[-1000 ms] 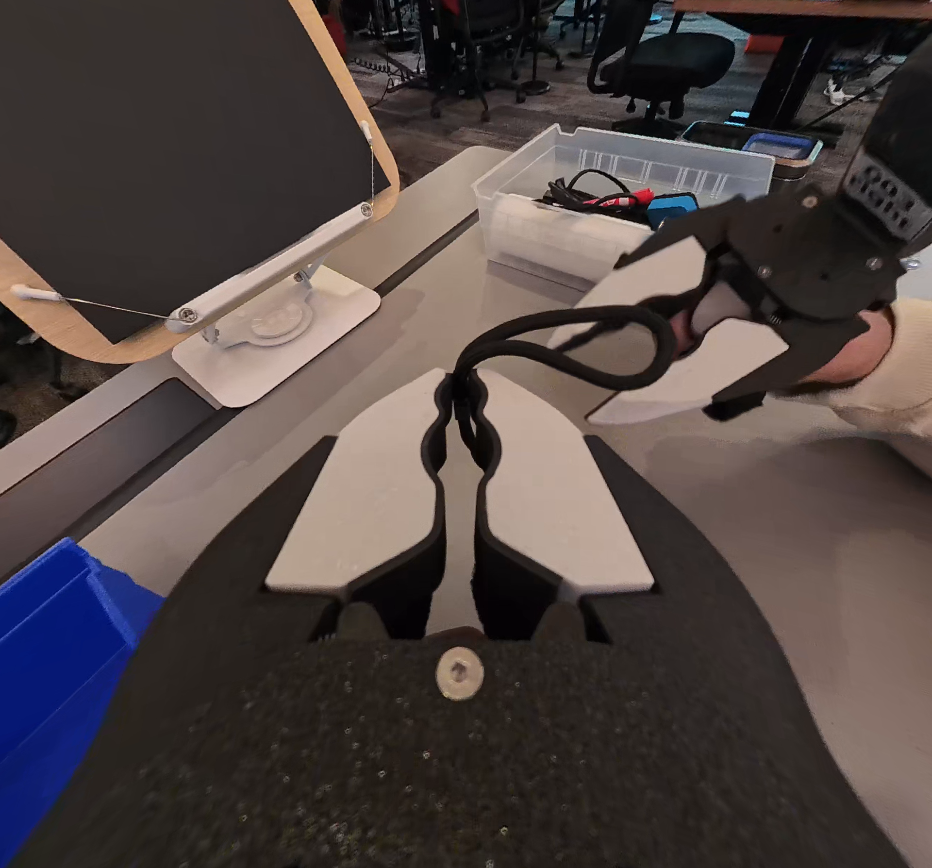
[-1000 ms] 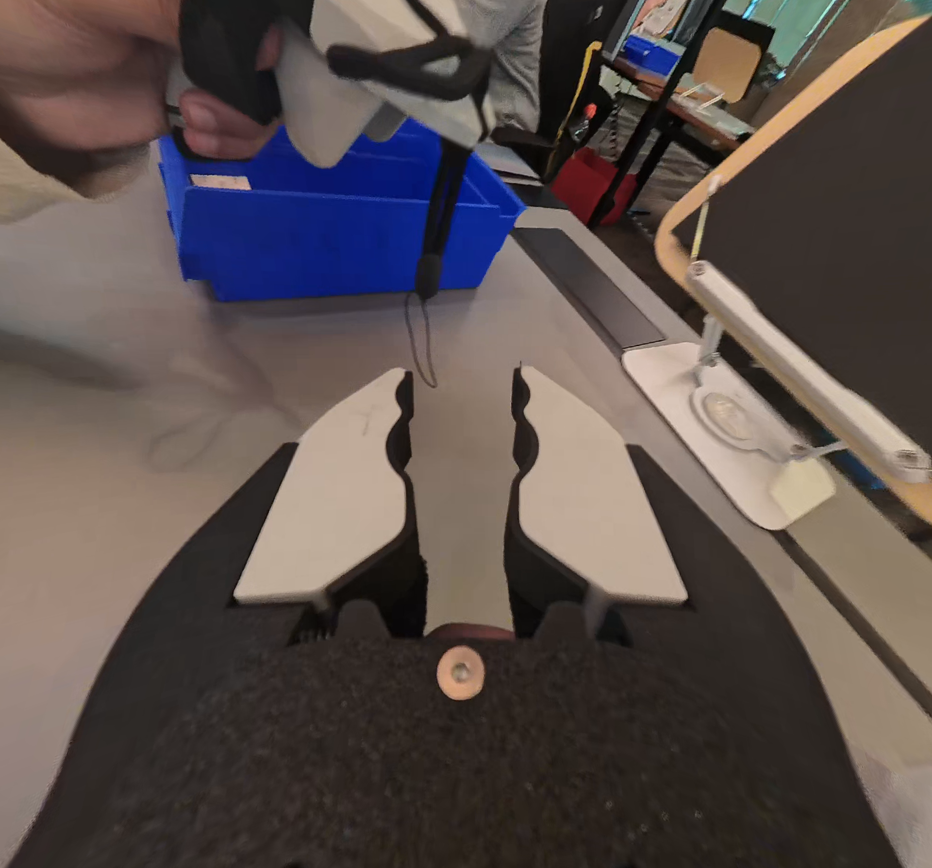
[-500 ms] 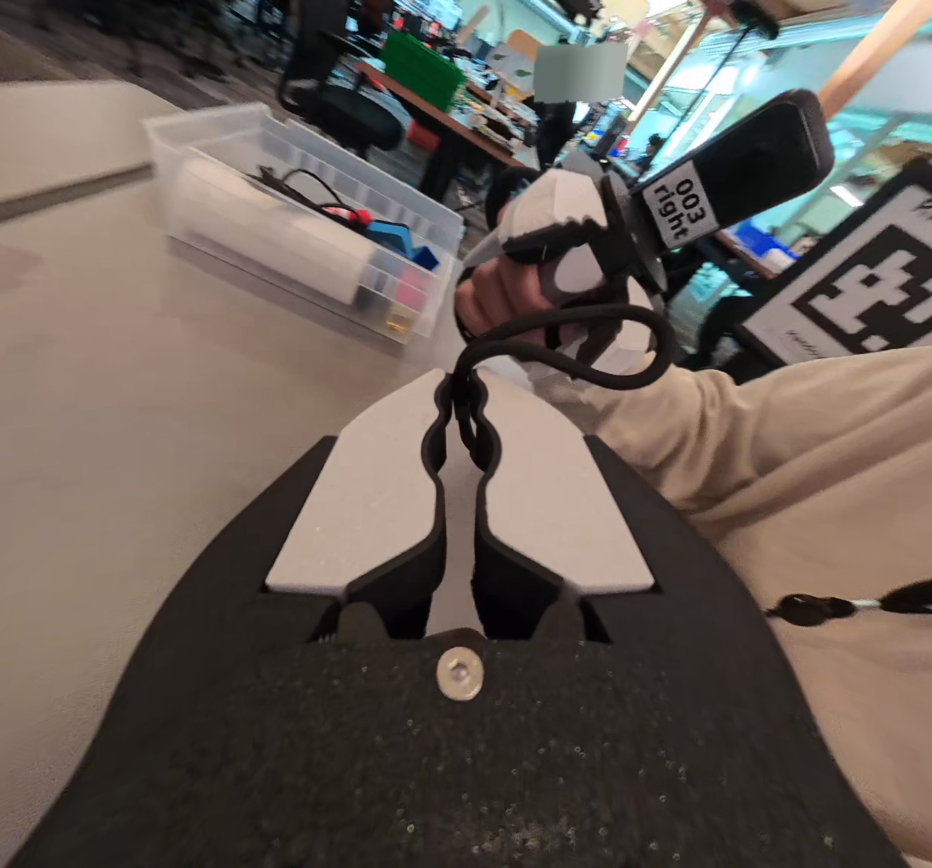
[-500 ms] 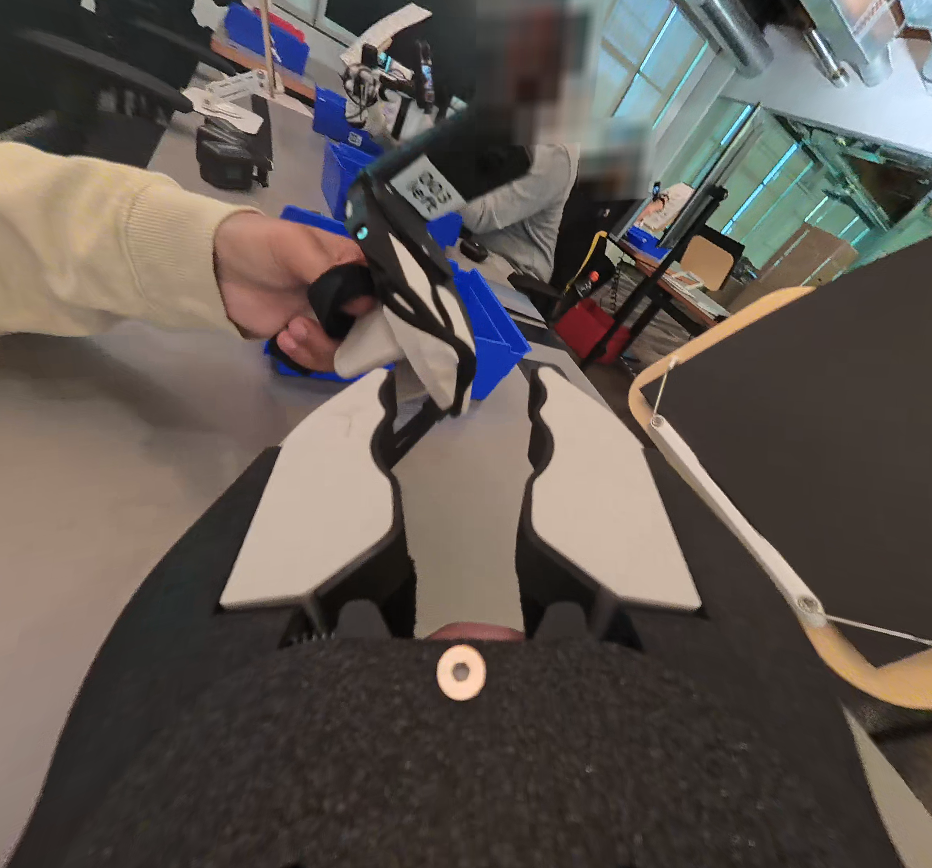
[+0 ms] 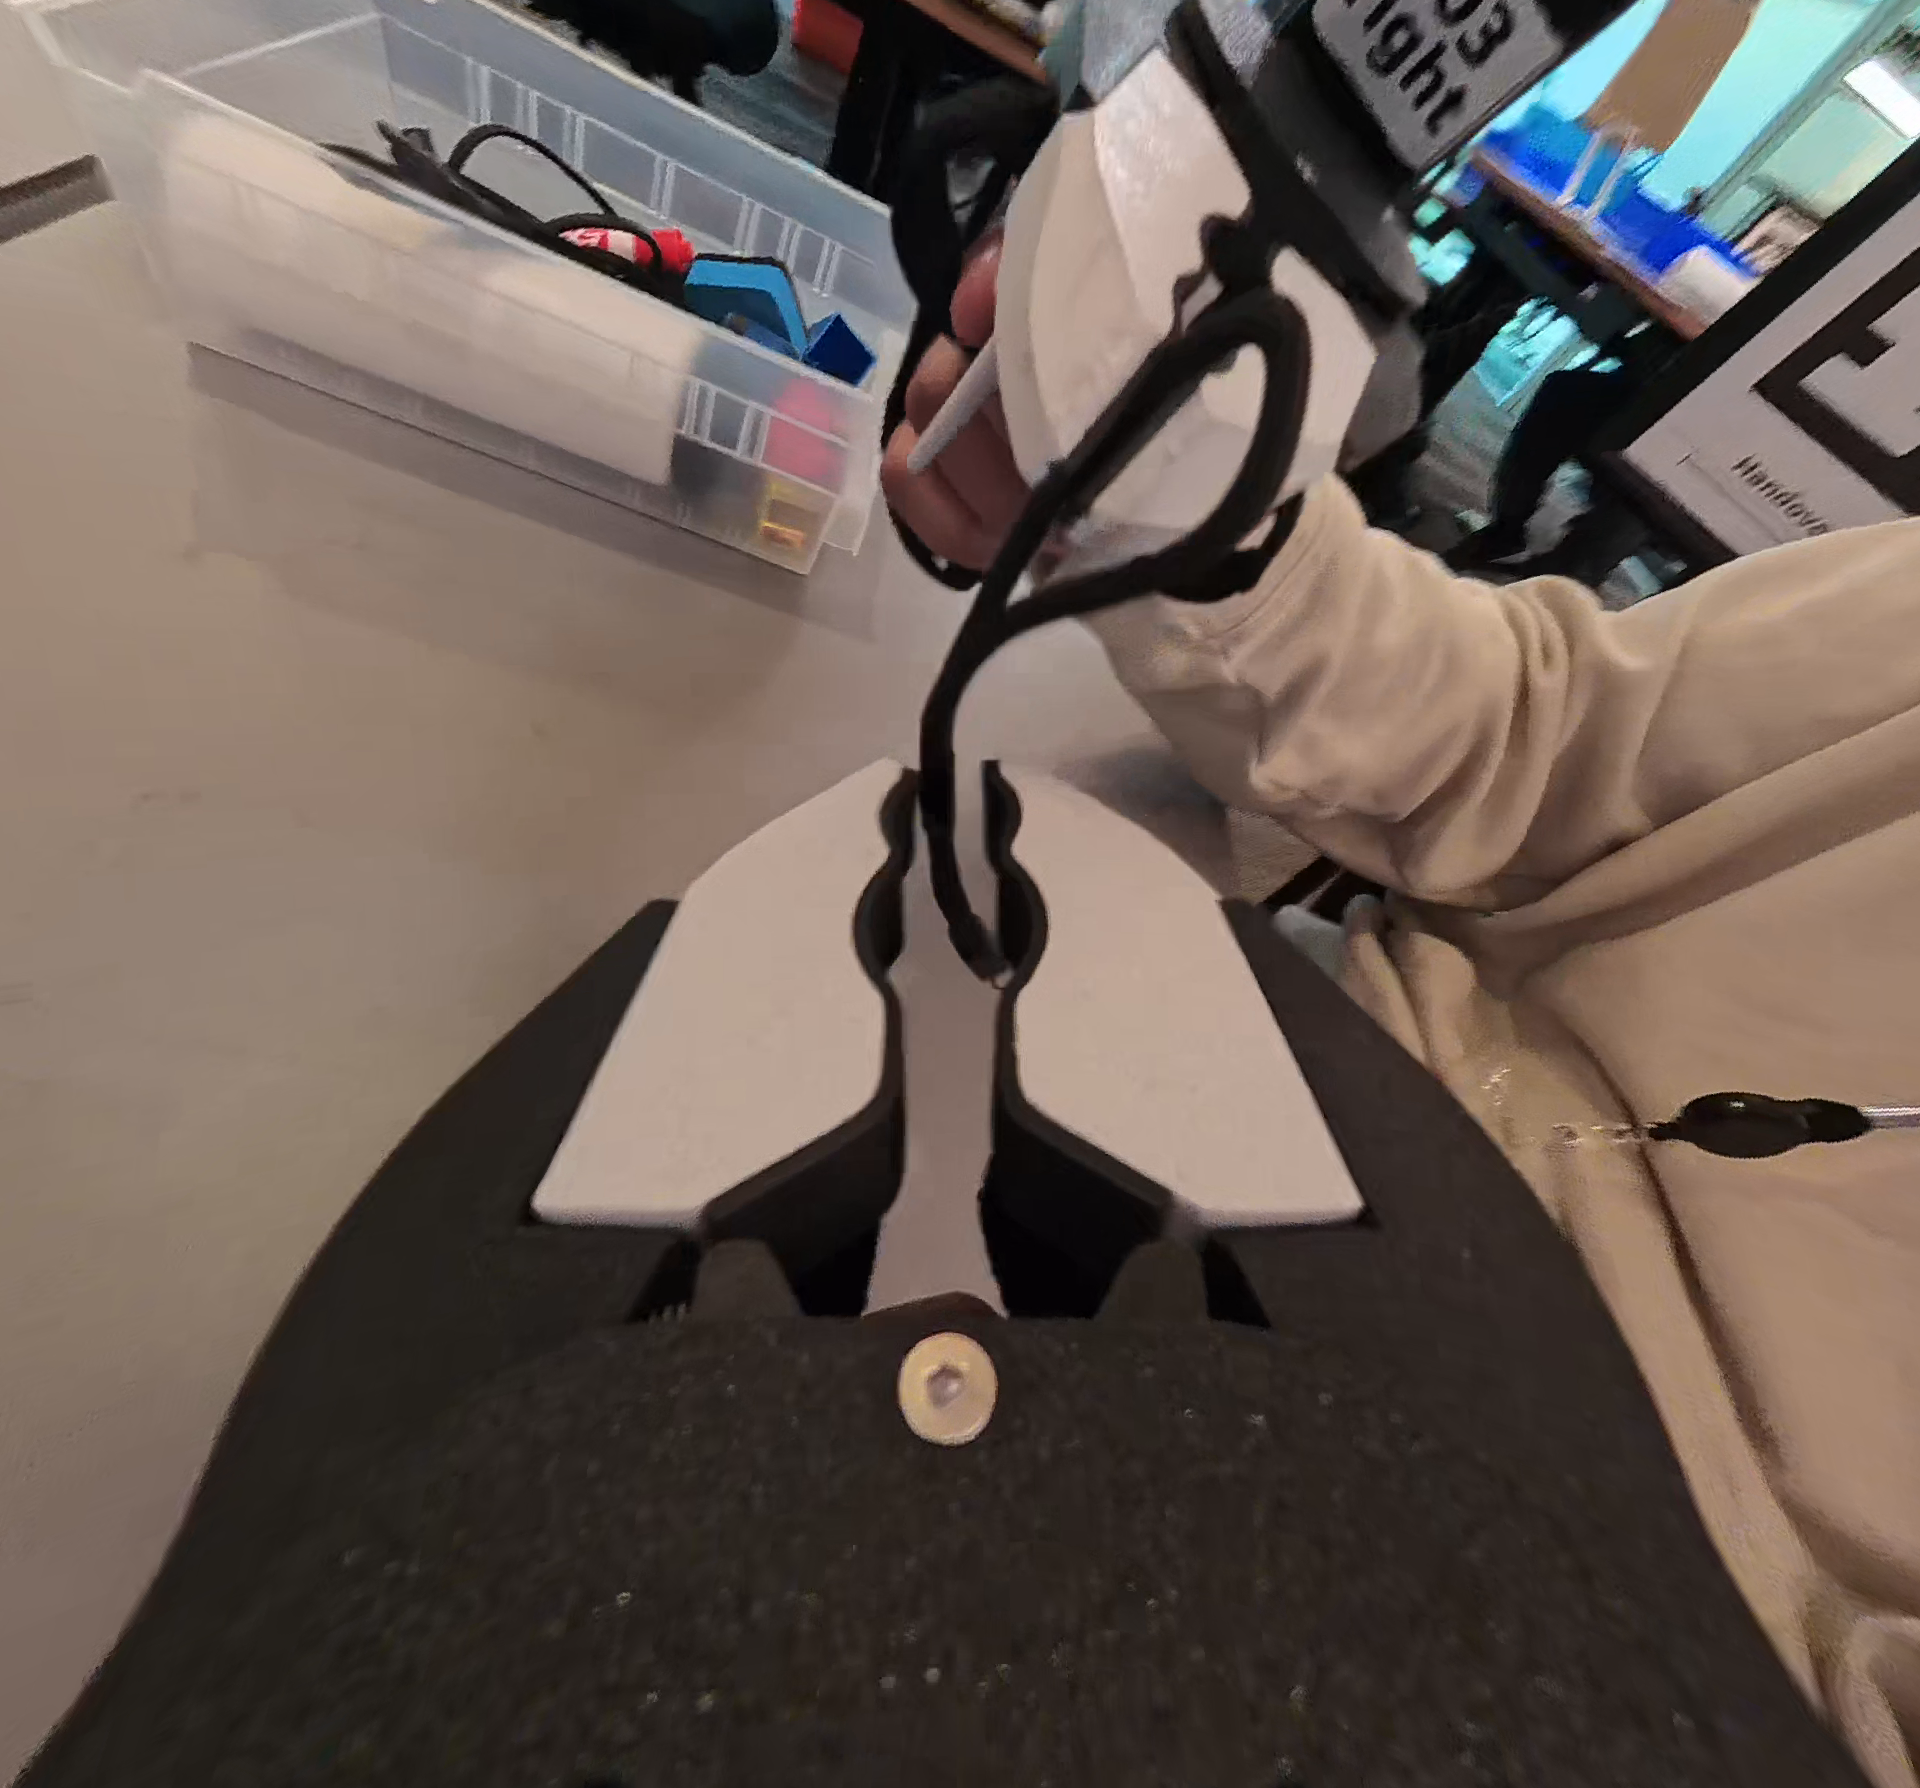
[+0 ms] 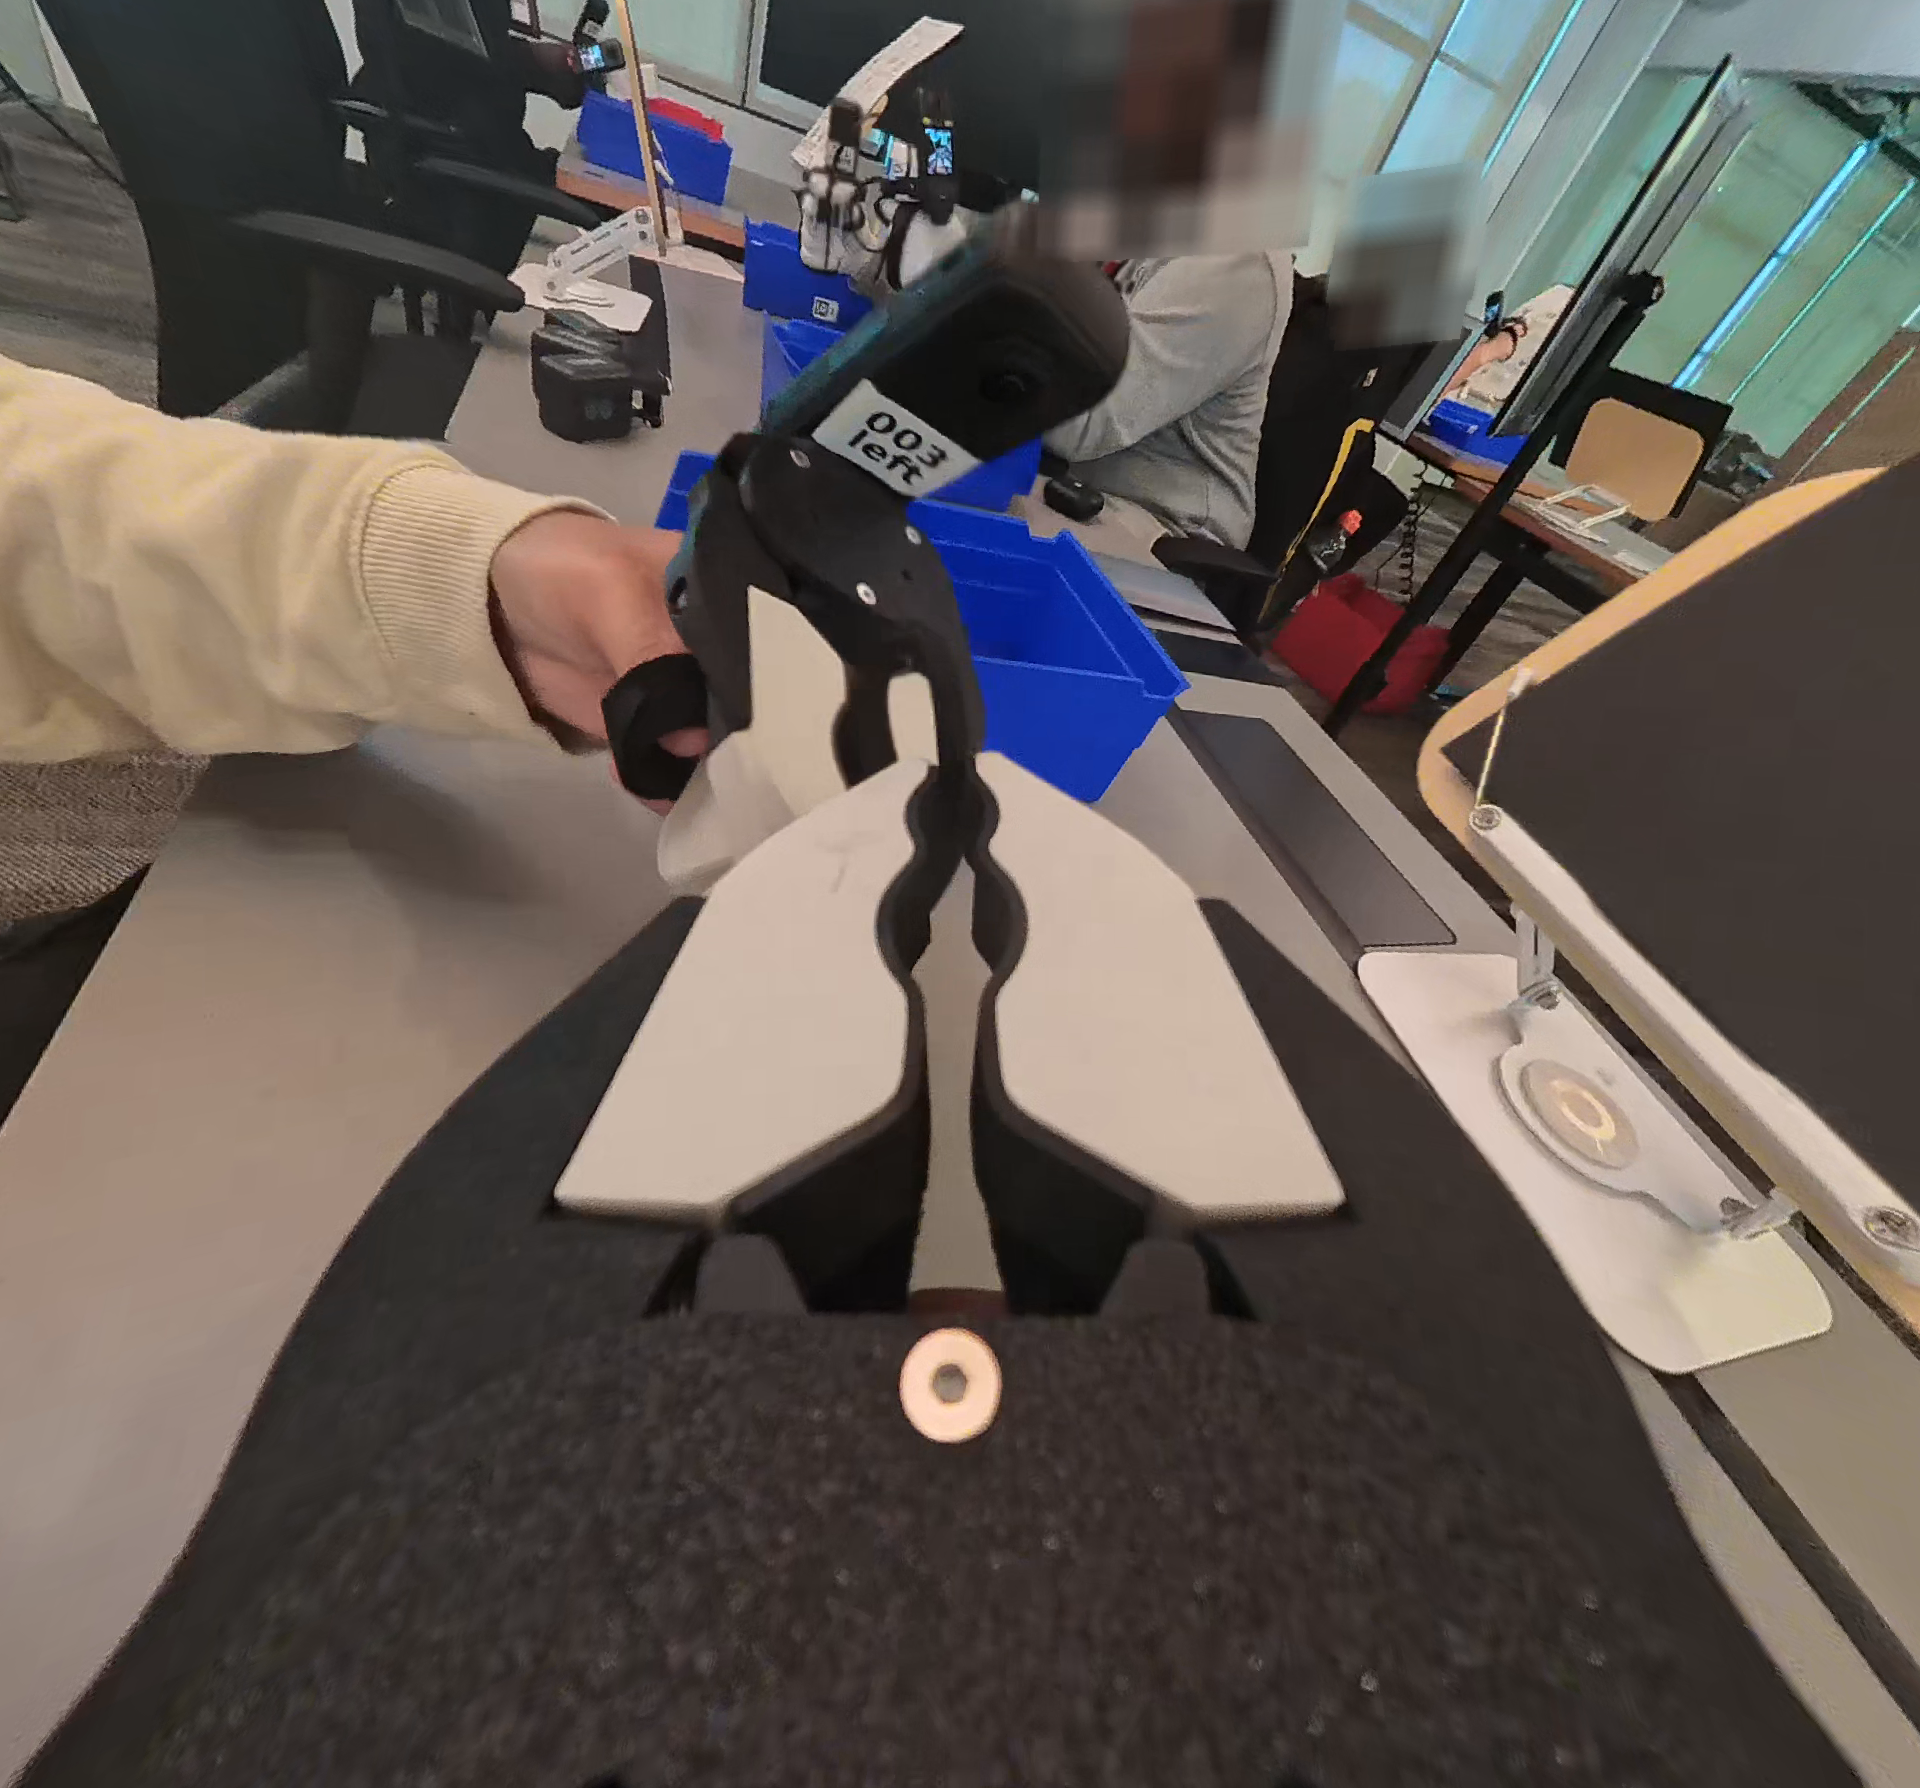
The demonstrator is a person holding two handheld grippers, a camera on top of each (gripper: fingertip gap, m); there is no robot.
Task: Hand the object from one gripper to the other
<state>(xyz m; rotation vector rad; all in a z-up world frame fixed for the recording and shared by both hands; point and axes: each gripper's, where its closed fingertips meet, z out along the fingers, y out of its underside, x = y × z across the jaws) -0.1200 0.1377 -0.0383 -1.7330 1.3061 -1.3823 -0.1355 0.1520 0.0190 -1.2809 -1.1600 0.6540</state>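
Your right tool (image 6: 948, 819) is clamped on the black cord (image 5: 1049, 543); your left tool (image 5: 951, 782) stands parted, cord loose between: handover nearly done.

The pale grey table (image 5: 312, 803) carries a clear bin (image 5: 499, 325), a blue bin (image 6: 1049, 647) and what looks like a white stand base (image 6: 1621, 1208).

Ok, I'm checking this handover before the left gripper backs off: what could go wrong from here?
1. The black cord has its tail end lying between the parted fingers of the left gripper; backing off sideways could snag it and tug it loose.
2. The right gripper seems to pinch only a short stretch of the thin cord near its fingertips, with the loop hanging free, so it may slip out.
3. The two grippers are very close and could knock together.
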